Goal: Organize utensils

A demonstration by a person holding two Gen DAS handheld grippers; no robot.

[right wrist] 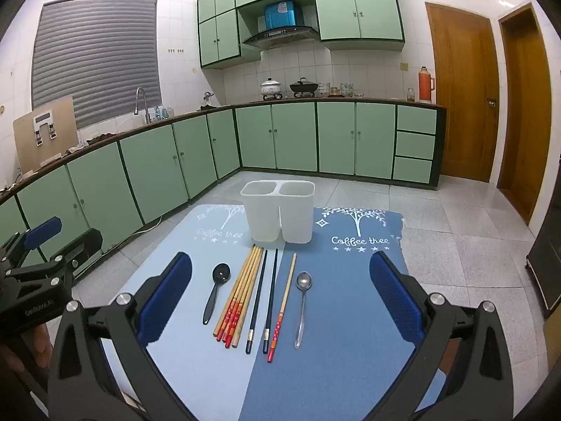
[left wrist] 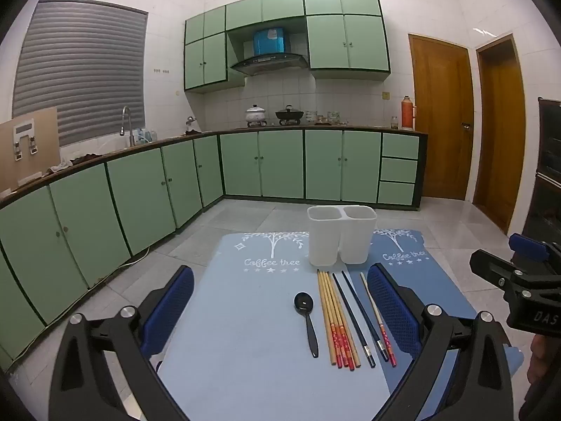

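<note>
Right wrist view: both tongs [right wrist: 280, 301] tilt downward, spread wide, empty, above the chopsticks [right wrist: 242, 294].

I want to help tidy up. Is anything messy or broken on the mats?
Nothing looks broken or spilled. One wooden chopstick with a red end lies alone beside the silver metal spoon, apart from the bundle of matching chopsticks. The white two-compartment holder stands upright.
</note>
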